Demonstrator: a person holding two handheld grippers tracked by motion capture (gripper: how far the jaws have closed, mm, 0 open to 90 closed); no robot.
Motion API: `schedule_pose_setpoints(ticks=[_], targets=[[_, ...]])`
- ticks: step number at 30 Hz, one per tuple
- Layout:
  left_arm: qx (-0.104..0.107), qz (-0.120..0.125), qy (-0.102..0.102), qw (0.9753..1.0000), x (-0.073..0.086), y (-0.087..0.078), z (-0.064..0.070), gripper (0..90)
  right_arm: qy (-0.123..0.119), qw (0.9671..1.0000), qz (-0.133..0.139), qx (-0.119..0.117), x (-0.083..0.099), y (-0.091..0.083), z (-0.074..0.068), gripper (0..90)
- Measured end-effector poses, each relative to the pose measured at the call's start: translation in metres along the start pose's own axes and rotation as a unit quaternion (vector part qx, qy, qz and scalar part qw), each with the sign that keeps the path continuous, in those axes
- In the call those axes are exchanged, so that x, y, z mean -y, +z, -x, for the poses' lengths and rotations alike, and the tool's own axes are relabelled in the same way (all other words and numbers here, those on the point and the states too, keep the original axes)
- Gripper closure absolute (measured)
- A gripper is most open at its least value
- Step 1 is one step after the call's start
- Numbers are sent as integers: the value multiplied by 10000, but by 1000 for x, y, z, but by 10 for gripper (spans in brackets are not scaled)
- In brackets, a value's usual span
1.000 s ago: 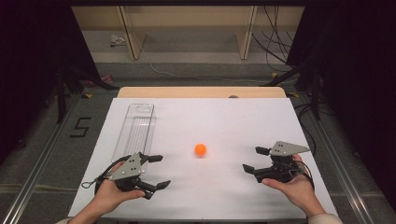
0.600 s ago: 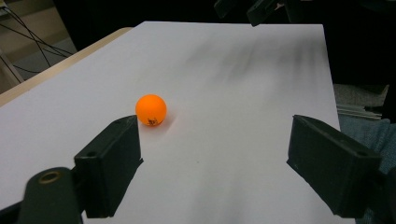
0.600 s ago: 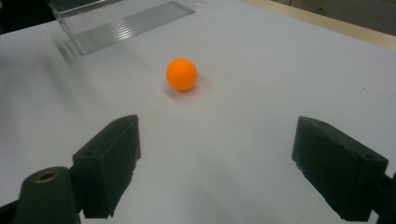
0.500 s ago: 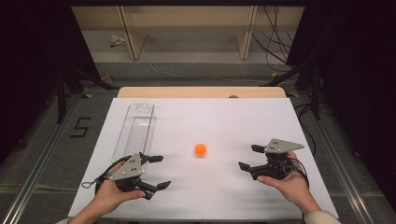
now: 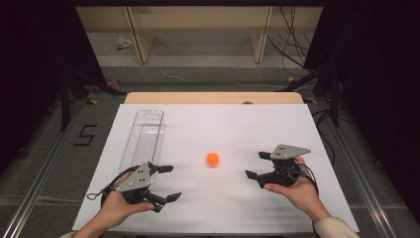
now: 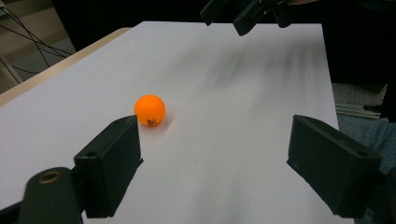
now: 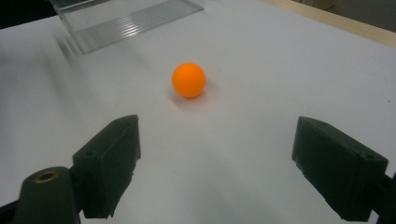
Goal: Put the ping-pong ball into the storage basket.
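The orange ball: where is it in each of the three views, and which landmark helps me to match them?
High view: the orange ball lies near the middle of the white table, between both grippers.
Left gripper view: left of centre, just beyond the left jaw.
Right gripper view: upper centre, ahead of the open jaws.
Shared landmark: the clear tray, also at the right gripper view's top left.

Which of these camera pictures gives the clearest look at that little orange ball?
The right gripper view: the orange ball sits centred and unobstructed ahead of the open tongs. The left gripper view shows it closer, with dark print on it, but one tong partly covers it. The high view shows it small, midway between both grippers.
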State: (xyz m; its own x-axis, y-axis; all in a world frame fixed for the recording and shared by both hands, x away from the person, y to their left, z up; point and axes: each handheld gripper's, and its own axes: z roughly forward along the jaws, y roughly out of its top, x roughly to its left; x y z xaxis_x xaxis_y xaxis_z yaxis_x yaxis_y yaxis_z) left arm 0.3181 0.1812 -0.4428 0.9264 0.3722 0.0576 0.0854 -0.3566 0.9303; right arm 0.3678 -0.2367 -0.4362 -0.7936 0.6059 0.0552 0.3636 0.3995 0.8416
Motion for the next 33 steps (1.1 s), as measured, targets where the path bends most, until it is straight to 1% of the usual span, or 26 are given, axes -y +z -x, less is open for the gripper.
schedule_pose_setpoints(ticks=[10,33], targets=[[13,-8,16,10000,0,0,0,168,-36,10000,-34,-64,-5,11,0,163],[18,-7,19,10000,0,0,0,168,-77,9998,-93,-160,-15,31,0,163]])
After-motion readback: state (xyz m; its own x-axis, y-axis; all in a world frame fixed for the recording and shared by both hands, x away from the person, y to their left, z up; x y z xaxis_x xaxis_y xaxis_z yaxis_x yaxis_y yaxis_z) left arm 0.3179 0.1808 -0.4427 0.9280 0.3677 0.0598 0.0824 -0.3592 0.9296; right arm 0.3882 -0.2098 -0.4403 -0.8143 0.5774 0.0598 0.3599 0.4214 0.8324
